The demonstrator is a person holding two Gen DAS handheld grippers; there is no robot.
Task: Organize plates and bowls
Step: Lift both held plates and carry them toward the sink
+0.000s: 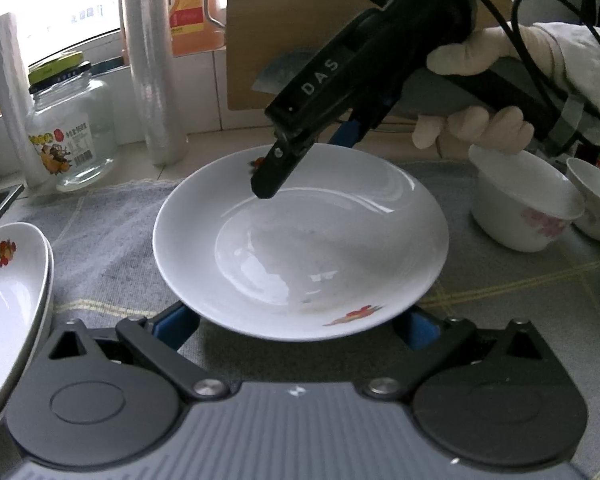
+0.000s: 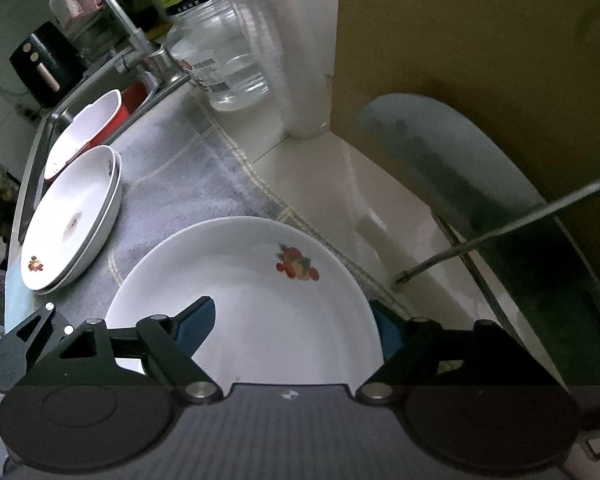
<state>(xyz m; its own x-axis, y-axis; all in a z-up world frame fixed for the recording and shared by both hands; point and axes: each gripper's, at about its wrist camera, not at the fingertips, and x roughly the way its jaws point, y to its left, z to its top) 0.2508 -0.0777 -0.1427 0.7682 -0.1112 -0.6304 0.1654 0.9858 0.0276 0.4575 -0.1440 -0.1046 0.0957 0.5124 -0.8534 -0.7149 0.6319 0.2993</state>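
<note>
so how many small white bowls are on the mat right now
2. One bowl sits on the mat right of the big plate, below the gloved hand; a second bowl touches it at the frame's right edge. More may sit out of view.

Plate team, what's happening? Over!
Left gripper open at near rim of plate. Right gripper open, straddling far rim. Resting on cloth. Nothing blocking.

Both wrist views look steeply down, close, probably sharing the white plate point(image 1: 300, 240) point(image 2: 244, 304).
</note>
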